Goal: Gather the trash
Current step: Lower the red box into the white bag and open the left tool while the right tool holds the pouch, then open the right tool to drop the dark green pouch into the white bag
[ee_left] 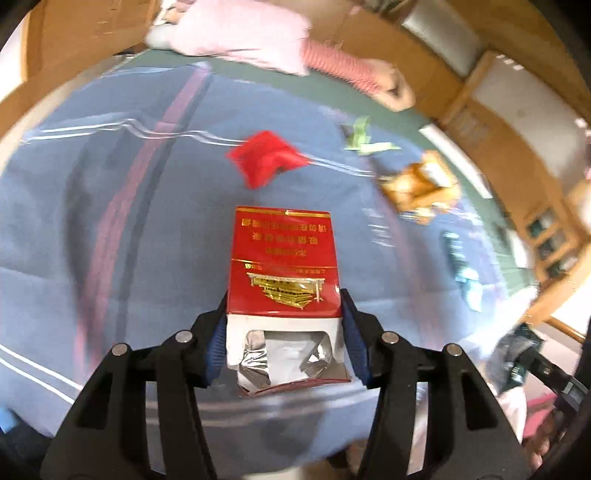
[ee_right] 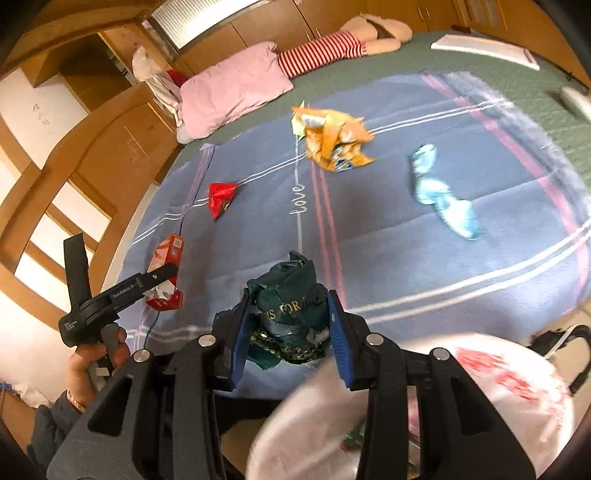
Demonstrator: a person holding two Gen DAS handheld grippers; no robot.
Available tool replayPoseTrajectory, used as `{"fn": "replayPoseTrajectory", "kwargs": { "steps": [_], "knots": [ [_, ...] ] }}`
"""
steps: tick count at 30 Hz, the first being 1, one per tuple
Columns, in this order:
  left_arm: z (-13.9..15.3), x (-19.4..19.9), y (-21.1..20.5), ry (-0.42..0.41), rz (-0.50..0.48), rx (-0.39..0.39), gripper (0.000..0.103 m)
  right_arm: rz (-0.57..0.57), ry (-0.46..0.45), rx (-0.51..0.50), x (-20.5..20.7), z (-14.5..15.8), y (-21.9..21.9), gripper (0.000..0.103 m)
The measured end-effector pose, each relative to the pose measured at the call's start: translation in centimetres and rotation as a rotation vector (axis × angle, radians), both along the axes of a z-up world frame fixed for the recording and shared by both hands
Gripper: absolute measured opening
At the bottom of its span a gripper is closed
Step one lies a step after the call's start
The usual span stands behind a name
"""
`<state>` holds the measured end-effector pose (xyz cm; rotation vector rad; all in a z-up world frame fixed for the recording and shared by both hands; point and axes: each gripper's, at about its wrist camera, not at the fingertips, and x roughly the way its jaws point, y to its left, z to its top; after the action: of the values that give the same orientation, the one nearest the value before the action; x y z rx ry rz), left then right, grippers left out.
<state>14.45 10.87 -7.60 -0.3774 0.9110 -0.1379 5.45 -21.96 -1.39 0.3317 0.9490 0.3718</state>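
Both grippers (ee_left: 284, 332) (ee_right: 288, 328) are black plastic with blue ribbed pads (ee_right: 338, 332) and silver screws (ee_left: 389, 336); dark sleeve (ee_right: 48, 424) at seven o'clock.

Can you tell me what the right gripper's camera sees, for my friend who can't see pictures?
The right gripper squeezes a crumpled dark green wrapper above a blue blanket. Red, orange and light blue wrappers lie farther away on it. The left gripper holds a red box.

Home bedroom: bed (ee_right: 369, 229), pink pillow (ee_right: 232, 92), wooden wardrobes (ee_right: 258, 29).
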Motion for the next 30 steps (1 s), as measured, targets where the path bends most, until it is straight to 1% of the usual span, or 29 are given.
{"fn": "replayPoseTrajectory", "kwargs": {
  "steps": [2, 3, 4, 6, 8, 9, 10, 11, 13, 16, 17, 18, 20, 21, 23, 24, 27, 28, 29, 30],
  "knots": [
    [0.0, -1.2, -1.5, -0.018, -0.059, -0.059, 0.055, 0.008, 0.012, -0.038, -1.4, 0.3, -1.3, 0.039],
    [-0.2, -1.7, -2.1, -0.023, -0.085, -0.072, 0.055, 0.022, 0.035, -0.070, -2.2, 0.1, -1.9, 0.039],
    [-0.2, -2.3, -3.3, -0.034, -0.126, -0.080, 0.055, 0.031, 0.059, -0.118, -3.1, -0.2, -2.4, 0.040],
    [0.0, -3.7, -5.8, -0.061, -0.221, -0.073, 0.055, 0.056, 0.109, -0.208, -4.5, -1.1, -3.1, 0.046],
    [-0.1, -4.7, -8.0, -0.076, -0.295, -0.070, 0.055, 0.098, 0.134, -0.258, -6.0, -2.0, -3.6, 0.065],
    [-0.2, -5.4, -9.4, -0.080, -0.351, -0.078, 0.055, 0.086, 0.128, -0.270, -6.5, -2.2, -4.1, 0.070],
    [-0.4, -5.6, -10.4, -0.078, -0.384, -0.089, 0.055, 0.062, 0.118, -0.277, -6.8, -2.1, -4.5, 0.075],
    [-0.6, -6.1, -11.3, -0.075, -0.421, -0.106, 0.055, 0.021, 0.104, -0.267, -7.0, -1.8, -5.3, 0.075],
    [-0.9, -7.2, -13.6, -0.068, -0.517, -0.152, 0.055, -0.094, 0.077, -0.194, -7.0, -1.0, -7.4, 0.076],
    [-0.7, -9.4, -16.6, -0.091, -0.698, -0.221, 0.056, -0.286, 0.066, -0.020, -6.7, 0.0, -11.3, 0.076],
    [-0.6, -10.2, -17.6, -0.092, -0.760, -0.237, 0.057, -0.313, 0.063, 0.008, -6.6, 0.1, -11.9, 0.076],
    [-0.7, -11.4, -19.1, -0.095, -0.848, -0.236, 0.060, -0.343, 0.062, 0.029, -6.4, 0.2, -12.5, 0.076],
    [-0.9, -12.6, -21.1, -0.111, -0.914, -0.191, 0.076, -0.365, 0.071, 0.024, -6.2, 0.1, -12.8, 0.076],
    [-1.0, -12.9, -21.5, -0.111, -0.923, -0.165, 0.089, -0.366, 0.076, 0.019, -6.0, 0.0, -12.7, 0.076],
    [-1.2, -12.7, -21.7, -0.105, -0.910, -0.149, 0.090, -0.366, 0.094, 0.022, -5.8, -0.5, -12.6, 0.076],
    [-1.3, -12.3, -21.3, -0.095, -0.885, -0.168, 0.090, -0.366, 0.105, 0.031, -5.8, -0.8, -12.5, 0.076],
    [-1.7, -10.1, -18.6, -0.065, -0.726, -0.255, 0.092, -0.377, 0.127, 0.042, -5.8, -1.4, -12.5, 0.076],
    [-1.7, -9.7, -18.0, -0.059, -0.682, -0.275, 0.092, -0.379, 0.128, 0.045, -5.8, -1.5, -12.5, 0.076],
    [-1.8, -9.1, -16.9, -0.056, -0.610, -0.292, 0.092, -0.380, 0.126, 0.043, -5.8, -1.4, -12.4, 0.076],
    [-1.9, -8.4, -15.7, -0.061, -0.547, -0.292, 0.092, -0.379, 0.123, 0.039, -5.7, -1.4, -12.1, 0.076]
  ]
}}
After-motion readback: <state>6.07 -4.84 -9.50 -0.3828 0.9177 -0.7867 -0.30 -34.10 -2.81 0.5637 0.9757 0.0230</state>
